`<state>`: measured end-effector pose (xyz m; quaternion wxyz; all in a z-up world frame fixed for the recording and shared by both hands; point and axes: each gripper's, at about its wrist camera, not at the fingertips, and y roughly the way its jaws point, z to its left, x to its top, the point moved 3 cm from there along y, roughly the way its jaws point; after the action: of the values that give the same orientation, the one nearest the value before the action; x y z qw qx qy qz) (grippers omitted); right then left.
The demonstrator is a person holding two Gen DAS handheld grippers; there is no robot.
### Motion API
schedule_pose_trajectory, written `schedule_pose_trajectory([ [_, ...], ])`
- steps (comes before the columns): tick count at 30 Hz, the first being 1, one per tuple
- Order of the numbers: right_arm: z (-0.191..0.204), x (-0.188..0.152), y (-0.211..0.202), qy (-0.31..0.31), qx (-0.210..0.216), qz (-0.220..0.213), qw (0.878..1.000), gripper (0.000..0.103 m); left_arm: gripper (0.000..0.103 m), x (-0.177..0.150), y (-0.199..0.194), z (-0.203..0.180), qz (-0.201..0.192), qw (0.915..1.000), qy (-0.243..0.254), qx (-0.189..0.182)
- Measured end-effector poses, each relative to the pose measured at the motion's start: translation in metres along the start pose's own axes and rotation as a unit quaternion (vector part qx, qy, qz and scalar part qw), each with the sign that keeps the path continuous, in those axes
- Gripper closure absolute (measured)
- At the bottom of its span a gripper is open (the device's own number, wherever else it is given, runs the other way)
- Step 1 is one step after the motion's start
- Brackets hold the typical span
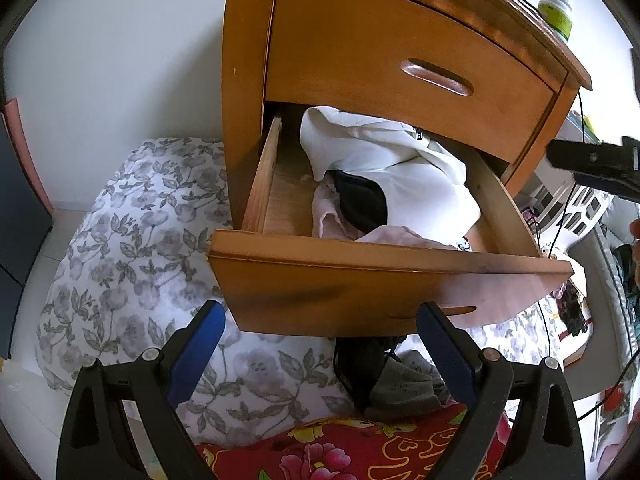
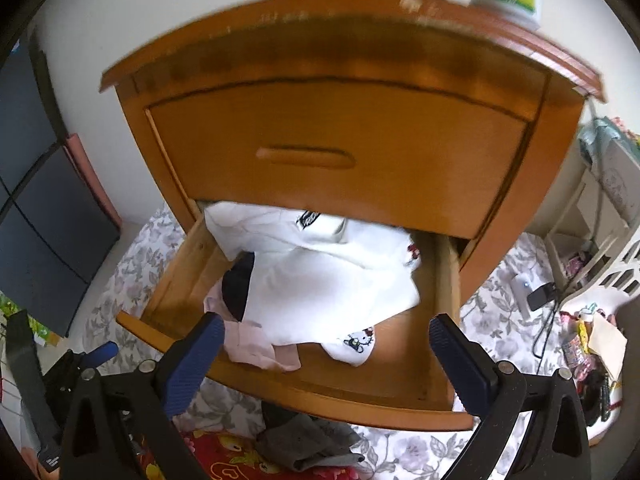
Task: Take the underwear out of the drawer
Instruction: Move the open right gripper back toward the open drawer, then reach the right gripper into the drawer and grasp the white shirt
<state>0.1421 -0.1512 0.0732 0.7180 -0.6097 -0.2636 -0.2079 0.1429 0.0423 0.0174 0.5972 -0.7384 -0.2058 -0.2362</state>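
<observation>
Underwear [image 2: 256,348] is seen in the open drawer [image 2: 360,396]; both grippers, left [image 1: 320,344] and right [image 2: 326,352], are held released, empty.

— What do we see carrying things?
— We see an open wooden drawer [image 2: 404,376] holding white cloth [image 2: 332,280], pink underwear [image 2: 256,344] and a black piece [image 2: 238,288].
— And below?
— A floral bedspread [image 1: 132,264] with grey garments [image 1: 404,388].

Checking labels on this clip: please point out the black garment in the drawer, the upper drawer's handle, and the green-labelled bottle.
black garment [image 1: 362,204], left wrist view, its middle
handle [image 2: 306,157], right wrist view, centre
bottle [image 1: 555,14], left wrist view, label
</observation>
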Motion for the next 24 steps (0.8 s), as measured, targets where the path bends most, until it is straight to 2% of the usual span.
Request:
schedule_pose_trajectory([
  [12,0.003,-0.017,0.073,0.020,0.018,0.118,0.993,0.001,0.006,-0.002,0.013,0.008,0.013,0.9999,-0.008,-0.001],
  [16,0.005,-0.013,0.083,0.020,0.014,0.129,0.991,0.001,0.006,-0.003,0.017,0.010,0.017,0.9998,-0.009,-0.003],
  [20,0.013,-0.008,0.092,0.014,0.033,0.138,0.990,0.001,0.006,-0.005,0.022,0.012,0.022,0.9997,-0.011,-0.004],
  [24,0.020,-0.006,0.103,0.006,0.034,0.150,0.988,0.006,0.006,-0.006,0.024,0.015,0.023,0.9996,-0.015,-0.004],
])
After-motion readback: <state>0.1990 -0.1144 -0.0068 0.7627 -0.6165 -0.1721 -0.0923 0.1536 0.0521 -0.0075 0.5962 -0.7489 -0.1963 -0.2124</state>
